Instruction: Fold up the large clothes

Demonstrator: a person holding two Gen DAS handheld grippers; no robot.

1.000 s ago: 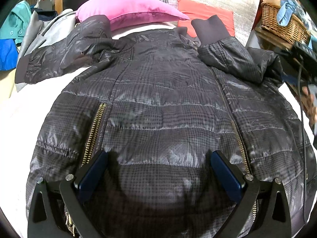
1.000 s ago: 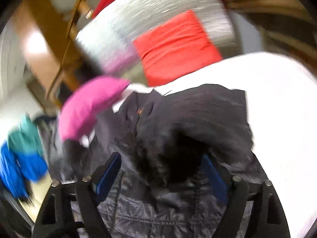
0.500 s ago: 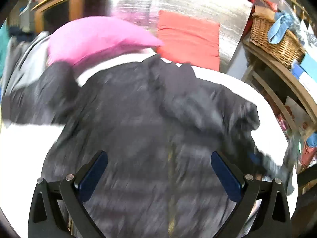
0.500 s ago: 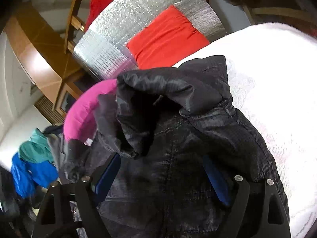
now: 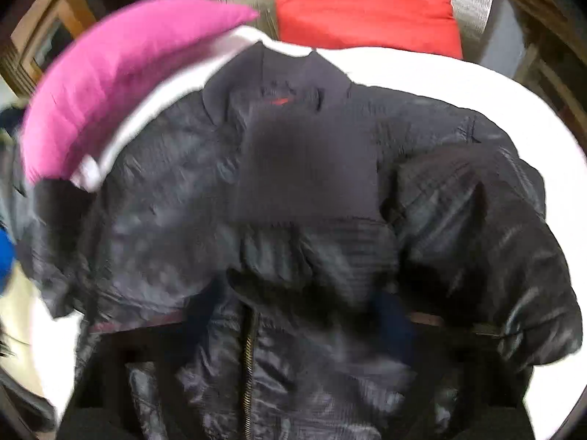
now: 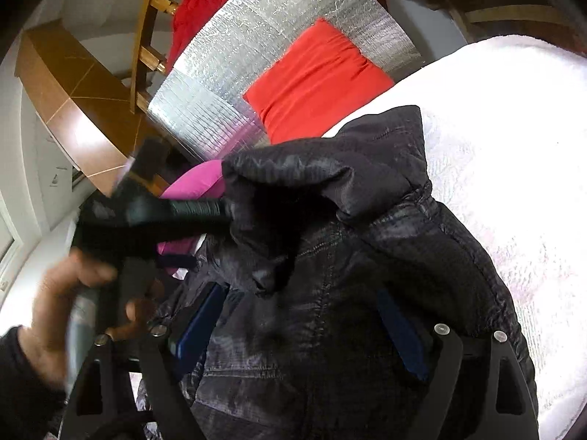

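Moved since earlier: 1 sleeve cuff (image 5: 308, 168) now folded across chest of black jacket (image 5: 154, 198). Jacket spread on white bedspread (image 6: 513, 168), below pink pillow (image 5: 121, 73). Left gripper (image 5: 297, 315): jaws just closing, blurred, grip undeterminable. Right gripper (image 6: 304, 326): spread wide, pads flanking jacket fabric.

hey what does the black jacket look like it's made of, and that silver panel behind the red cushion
Black jacket: probably a thin synthetic shell like nylon, lightly glossy, quilted with stitched seams and padded; knit-looking cuff. Silver panel: looks like reflective foil, with a fine embossed grid that glints.
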